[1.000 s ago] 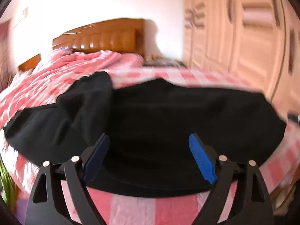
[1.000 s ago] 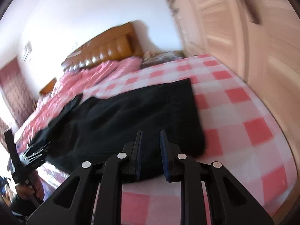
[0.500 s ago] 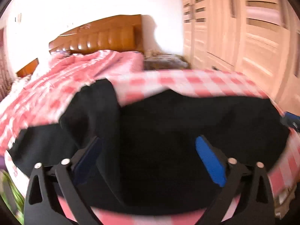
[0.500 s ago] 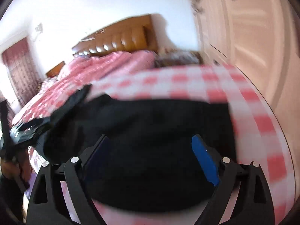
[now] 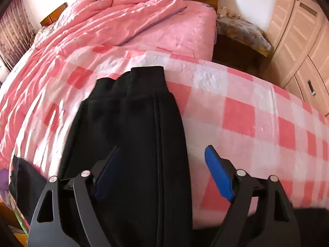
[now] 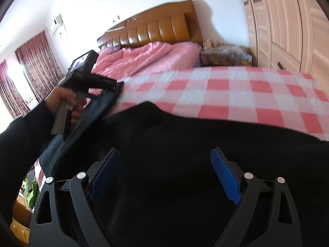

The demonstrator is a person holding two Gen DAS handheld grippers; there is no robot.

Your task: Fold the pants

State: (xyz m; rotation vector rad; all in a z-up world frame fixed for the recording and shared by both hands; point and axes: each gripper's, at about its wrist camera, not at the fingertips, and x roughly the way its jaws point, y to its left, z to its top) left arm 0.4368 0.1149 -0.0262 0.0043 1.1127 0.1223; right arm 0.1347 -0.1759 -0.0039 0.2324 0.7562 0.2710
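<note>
Bedroom setting: checkered sheet covers the foot of the bed, pink quilt bunched toward the wooden headboard. Black pants lie on the sheet, cuffed end pointing toward the headboard, the rest spreading across the near edge. Left gripper hangs over the pants, claw spread apart, nothing held. Right gripper likewise agape above the dark cloth. Judgement: fabric looks soft, limp, light; will sag. Best taken at a hem or cuff edge, pinching both layers.
</note>
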